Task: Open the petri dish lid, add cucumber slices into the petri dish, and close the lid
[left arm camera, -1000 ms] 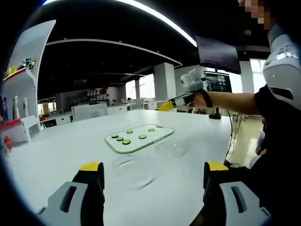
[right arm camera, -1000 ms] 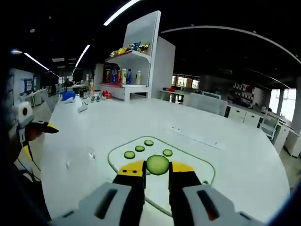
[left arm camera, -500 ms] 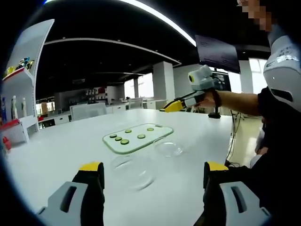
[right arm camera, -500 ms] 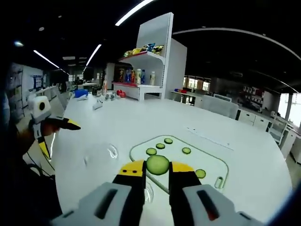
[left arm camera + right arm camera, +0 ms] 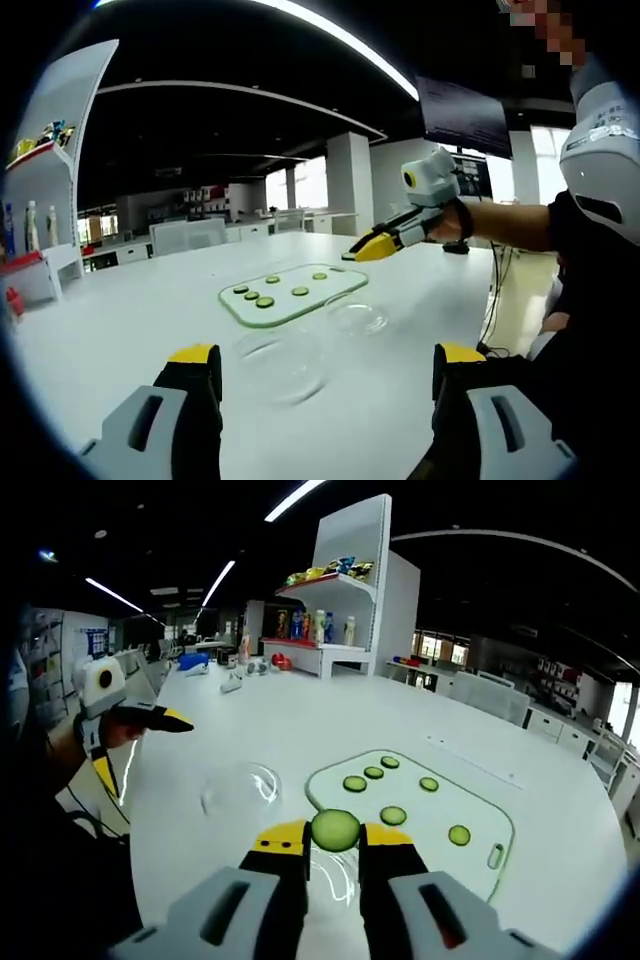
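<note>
On the white table (image 5: 560,840), my right gripper (image 5: 335,852), pinching a cucumber slice (image 5: 335,830), has drifted over the petri dish (image 5: 335,872); left gripper (image 5: 325,370) spread.

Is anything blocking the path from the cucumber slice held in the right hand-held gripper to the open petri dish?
Nothing visible does. The right hand-held gripper holds the cucumber slice above the open petri dish; the lid lies apart on the table, and the cutting board is beside it.

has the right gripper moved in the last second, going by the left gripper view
Yes. In the left gripper view the right gripper, shut on a cucumber slice, has dropped lower and come nearer, toward the open petri dish, judged against the white cutting board.
</note>
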Demonstrator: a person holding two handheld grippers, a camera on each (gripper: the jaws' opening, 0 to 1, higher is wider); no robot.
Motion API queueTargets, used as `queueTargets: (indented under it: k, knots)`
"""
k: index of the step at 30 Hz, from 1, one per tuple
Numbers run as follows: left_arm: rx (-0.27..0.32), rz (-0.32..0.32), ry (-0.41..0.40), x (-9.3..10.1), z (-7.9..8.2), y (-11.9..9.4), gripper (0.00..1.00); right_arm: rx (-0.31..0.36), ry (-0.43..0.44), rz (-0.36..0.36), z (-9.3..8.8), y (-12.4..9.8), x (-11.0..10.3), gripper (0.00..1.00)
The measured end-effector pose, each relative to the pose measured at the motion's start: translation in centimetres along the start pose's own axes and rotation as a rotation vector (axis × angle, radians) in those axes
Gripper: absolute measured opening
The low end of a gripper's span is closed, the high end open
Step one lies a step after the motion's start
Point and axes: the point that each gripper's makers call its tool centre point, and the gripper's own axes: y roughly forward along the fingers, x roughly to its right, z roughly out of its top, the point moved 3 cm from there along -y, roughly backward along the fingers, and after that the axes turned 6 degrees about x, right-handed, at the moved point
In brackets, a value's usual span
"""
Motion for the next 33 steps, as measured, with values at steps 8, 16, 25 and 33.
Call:
queueTargets:
  k: [8,16,25,33]
  knots:
    - [0.012,-0.004,-0.007,0.2,0.2,-0.1,0.86,-0.066,0.012,0.047,-2.0,1.0,-1.4,0.15]
    - [0.011,0.005,-0.025,0.0,0.0,-0.3,0.86,-0.127,-0.003,0.045,-3.9,1.7,-1.6,0.15]
    - [-0.003,0.005,-0.021,-0.1,-0.5,-0.2,0.86,-0.205,-0.026,0.081,-5.3,2.1,-2.5,0.15]
    - [-0.010,0.002,-0.018,0.0,-0.7,0.0,0.86,-0.237,-0.024,0.089,-6.1,2.3,-2.5,0.15]
